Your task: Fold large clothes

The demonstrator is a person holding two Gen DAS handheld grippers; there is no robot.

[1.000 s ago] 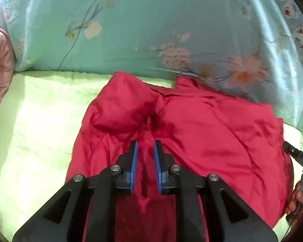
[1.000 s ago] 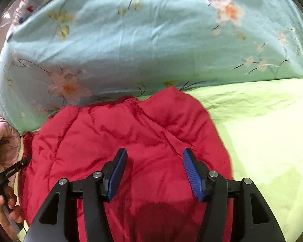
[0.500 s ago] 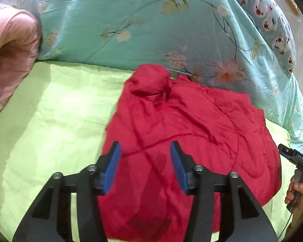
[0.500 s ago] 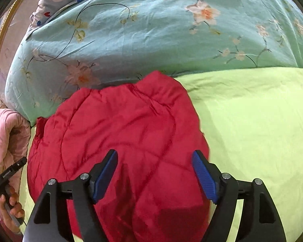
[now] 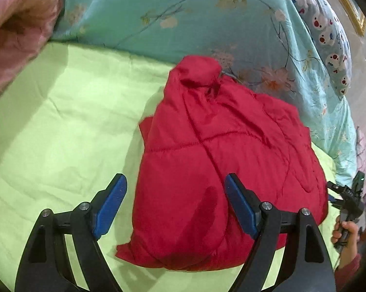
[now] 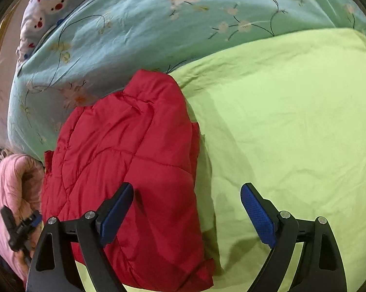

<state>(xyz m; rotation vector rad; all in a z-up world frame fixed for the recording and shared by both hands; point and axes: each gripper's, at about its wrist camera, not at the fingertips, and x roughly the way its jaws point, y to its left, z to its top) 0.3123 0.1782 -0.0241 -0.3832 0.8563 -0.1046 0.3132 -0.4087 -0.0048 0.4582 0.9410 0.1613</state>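
A red quilted jacket [image 5: 219, 160] lies folded into a compact bundle on the lime-green bed sheet [image 5: 61, 121], its far end against the teal duvet. My left gripper [image 5: 175, 185] hovers over the jacket's near left part. Its jaws are opening and the blue pads touch nothing. In the right wrist view the jacket [image 6: 124, 150] fills the lower left. My right gripper [image 6: 187, 192] straddles its right edge from above, one finger over red fabric and the other over the sheet [image 6: 292, 121]. Its jaws are opening too and grip nothing.
A teal floral duvet [image 5: 207, 19] is heaped along the far side, with a bear-print pillow [image 5: 329, 31] behind it. A pink padded garment [image 5: 15, 36] lies at the left. A hand [image 5: 346, 231] holding the other gripper shows at the right edge.
Both grippers have drawn back from the jacket and spread their jaws. The left went from nearly closed over red fabric to wide apart. The jacket lies still and folded.
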